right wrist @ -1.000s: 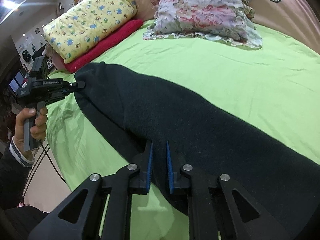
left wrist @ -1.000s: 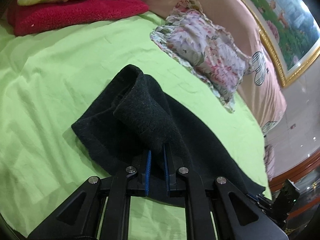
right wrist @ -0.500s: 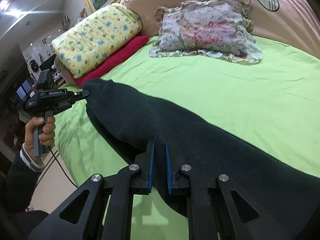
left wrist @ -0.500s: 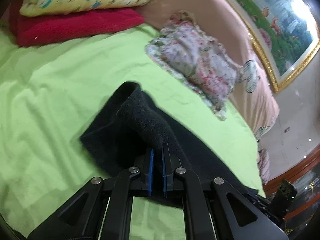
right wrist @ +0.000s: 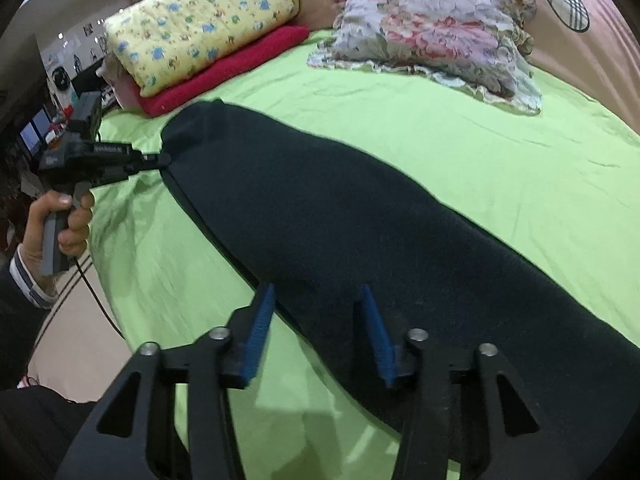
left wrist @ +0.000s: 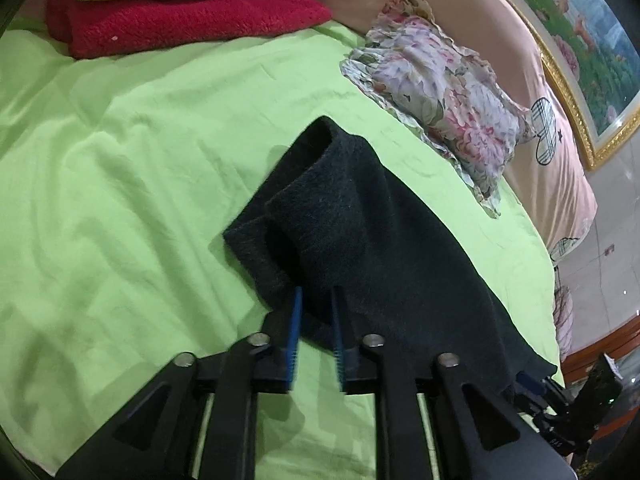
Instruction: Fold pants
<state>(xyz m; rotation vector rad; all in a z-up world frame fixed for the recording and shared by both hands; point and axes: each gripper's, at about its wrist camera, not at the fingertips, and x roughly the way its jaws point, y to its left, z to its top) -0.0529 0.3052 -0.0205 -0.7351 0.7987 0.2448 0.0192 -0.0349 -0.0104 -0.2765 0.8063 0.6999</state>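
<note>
Pants (right wrist: 360, 232), dark and fleecy, lie in a long band across the green bed sheet (right wrist: 500, 152), one end nearest our right tongs (right wrist: 316, 320) and the other reaching toward our left tongs (left wrist: 316, 320). Right tongs: jaws have just been opening and now stand fairly wide, blue pads apart, the near edge of the cloth lying between them but not pinched. Left tongs: jaws have just been opening too, only a narrow gap so far; a fold of the pants sits in that gap, and we cannot see the pads pressing on it. In the left wrist view the end of the pants is doubled over itself, a rounded fold rising just ahead of the fingers. From the right wrist view we see our left hand (right wrist: 60, 224) around the grey handle at the bed's edge, the tongs' tips touching the far end of the cloth. Beyond, a floral pillow (right wrist: 432, 36) rests on the sheet, well apart from the pants. At the far corner a yellow printed quilt (right wrist: 200, 28) is stacked on a red blanket (right wrist: 240, 68).
</note>
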